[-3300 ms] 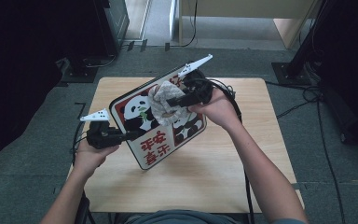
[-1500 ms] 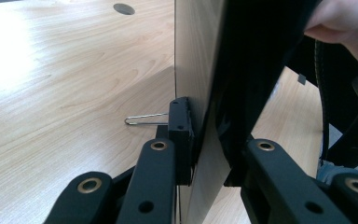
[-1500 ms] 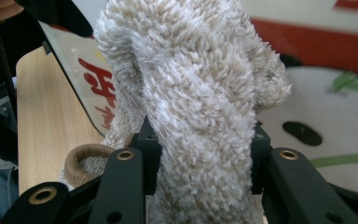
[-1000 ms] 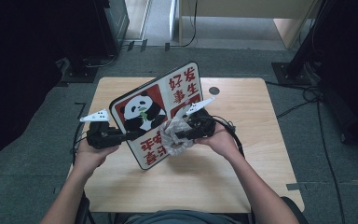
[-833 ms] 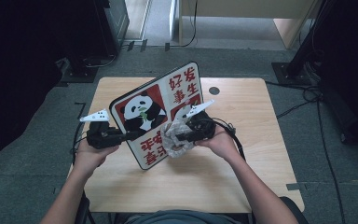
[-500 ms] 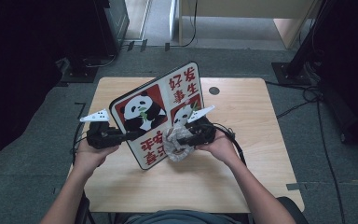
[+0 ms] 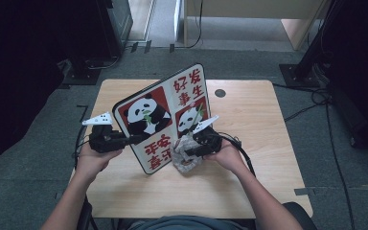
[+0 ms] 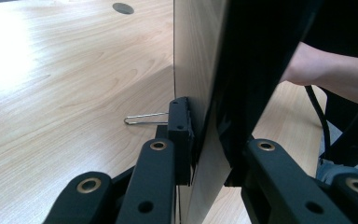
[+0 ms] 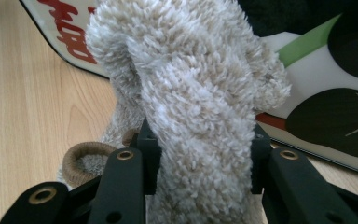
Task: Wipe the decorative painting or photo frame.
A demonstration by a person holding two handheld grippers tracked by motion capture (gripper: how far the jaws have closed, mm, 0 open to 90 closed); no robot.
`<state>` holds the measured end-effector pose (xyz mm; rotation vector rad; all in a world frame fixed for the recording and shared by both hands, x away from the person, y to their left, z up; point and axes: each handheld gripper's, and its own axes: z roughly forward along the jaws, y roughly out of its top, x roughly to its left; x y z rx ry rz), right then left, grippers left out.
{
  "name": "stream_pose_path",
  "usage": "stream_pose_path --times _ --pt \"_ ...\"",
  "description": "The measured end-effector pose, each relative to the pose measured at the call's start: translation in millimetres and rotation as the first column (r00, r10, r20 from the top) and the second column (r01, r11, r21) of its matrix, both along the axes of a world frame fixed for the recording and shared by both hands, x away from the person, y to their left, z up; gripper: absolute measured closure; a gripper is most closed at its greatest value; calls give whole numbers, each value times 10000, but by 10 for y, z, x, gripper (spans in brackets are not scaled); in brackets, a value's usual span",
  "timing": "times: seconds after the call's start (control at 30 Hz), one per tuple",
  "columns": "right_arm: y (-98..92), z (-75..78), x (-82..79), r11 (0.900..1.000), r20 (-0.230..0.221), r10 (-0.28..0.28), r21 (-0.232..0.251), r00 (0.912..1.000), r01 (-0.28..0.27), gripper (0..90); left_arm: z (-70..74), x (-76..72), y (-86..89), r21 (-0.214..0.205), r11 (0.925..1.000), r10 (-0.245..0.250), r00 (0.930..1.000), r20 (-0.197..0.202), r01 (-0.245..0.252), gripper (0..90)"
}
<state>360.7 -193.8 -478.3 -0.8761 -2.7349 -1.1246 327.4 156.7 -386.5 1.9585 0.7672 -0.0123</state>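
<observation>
A board [image 7: 158, 120] printed with pandas and red characters stands tilted on its lower edge on the wooden table [image 7: 258, 110]. My left gripper [image 7: 133, 139] is shut on the board's left edge. In the left gripper view the board's thin edge [image 8: 200, 70] sits pinched between the jaws of the left gripper [image 8: 209, 158]. My right gripper [image 7: 187, 152] is shut on a fluffy beige cloth [image 7: 186, 155], low against the board's printed face near the tabletop. The right gripper view shows the cloth [image 9: 196, 93] bunched between the jaws of the right gripper [image 9: 200, 158], with the board [image 9: 335, 107] just behind it.
A round cable hole [image 7: 220, 93] lies in the table behind the board. A thin wire loop [image 8: 144, 120] rests on the wood by the board's back. The right gripper's cable [image 7: 242, 153] trails over the table. Dark furniture and floor cables surround the table.
The right gripper has slid the cloth down the board's face, from its upper right to near the tabletop. The left gripper has kept its hold and place.
</observation>
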Motion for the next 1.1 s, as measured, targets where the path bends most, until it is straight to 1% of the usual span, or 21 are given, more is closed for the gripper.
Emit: stream_pose_path --times 0.07,0.23,0.37,0.47,0.53,0.57,0.6,0.63,0.7,0.73,0.77,0.83,0.87,0.9,0.93,1.1 --pt "-5 -2 6 10000 -9 57 25 10000 -57 623 0 0 0 -3 10000 5 10000 -7 -5 792" --pt "-27 5 29 9999 -281 30 163 9996 -25 624 0 1 1 -24 10000 -7 10000 -41 7 791" --pt "-44 50 33 9997 -455 29 261 9990 -17 631 0 1 0 -23 10000 -4 10000 -32 4 792" --pt "-51 116 22 9998 -541 -33 215 9985 45 636 -1 2 1 -22 10000 4 10000 -18 -4 792" --pt "-55 199 1 9996 -417 -46 260 9991 57 636 -1 1 1 -31 10000 15 10000 -17 -15 793" --pt "-55 199 1 9996 -417 -46 260 9991 57 636 -1 1 1 -31 10000 15 10000 -17 -15 793" --pt "-65 259 -1 9989 -398 -81 465 9992 99 636 -2 2 2 -40 10000 15 10000 -24 -15 793" --pt "-65 259 -1 9989 -398 -81 465 9992 99 636 -2 2 2 -40 10000 15 10000 -24 -15 792" --pt "-69 323 -2 9981 -422 -165 592 9990 189 637 -4 2 2 -85 10000 41 10000 -54 -41 793" --pt "-68 391 0 9971 -328 -215 722 9992 239 637 -5 3 3 -102 9999 38 10000 -64 -38 792" --pt "-68 391 0 9971 -328 -215 722 9992 239 637 -5 3 3 -102 9999 38 10000 -64 -38 792" --pt "-64 471 3 9964 -326 -265 799 9991 290 636 -4 0 4 -76 10000 34 10000 -52 -34 792" --pt "-60 556 6 9958 -298 -322 852 9990 346 637 -5 1 4 -88 10000 40 10000 -62 -40 792" --pt "-60 595 10 9956 -269 -302 880 9992 324 637 -5 1 4 -90 10000 39 10000 -65 -39 793" --pt "-60 595 10 9956 -269 -302 880 9992 324 637 -5 1 4 -90 10000 39 10000 -65 -39 792" --pt "-47 793 22 9950 -93 -365 931 9993 373 637 -5 2 4 -93 10000 35 10000 -63 -35 792"
